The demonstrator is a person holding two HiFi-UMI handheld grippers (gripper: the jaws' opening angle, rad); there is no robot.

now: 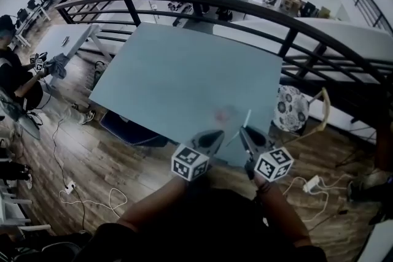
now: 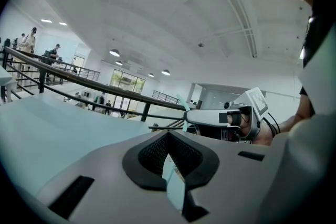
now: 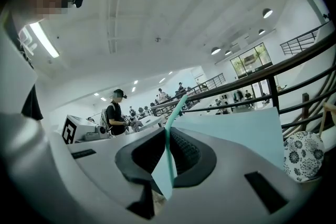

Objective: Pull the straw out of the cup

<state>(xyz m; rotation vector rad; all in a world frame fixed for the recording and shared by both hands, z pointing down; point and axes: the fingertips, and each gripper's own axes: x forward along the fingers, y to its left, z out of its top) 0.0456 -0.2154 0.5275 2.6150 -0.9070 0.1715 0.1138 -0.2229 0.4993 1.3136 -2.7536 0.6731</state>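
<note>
My right gripper (image 1: 245,131) is shut on a thin pale teal straw (image 1: 248,118) that sticks up and forward out of its jaws, over the front edge of the light blue table (image 1: 178,64). In the right gripper view the straw (image 3: 174,113) runs up between the dark pads (image 3: 185,152). My left gripper (image 1: 216,135) hangs close beside it on the left, its jaws together with nothing between them (image 2: 170,162). A faint pinkish smudge (image 1: 224,113) lies on the table just ahead of both grippers; it is too blurred to tell as a cup. The left gripper view shows the right gripper (image 2: 195,118) with the straw (image 2: 184,106).
A black railing (image 1: 245,6) curves behind the table. A chair with a flowered cushion (image 1: 290,108) stands at the table's right. Cables and a power strip (image 1: 310,183) lie on the wooden floor. A seated person (image 1: 15,80) is at the far left.
</note>
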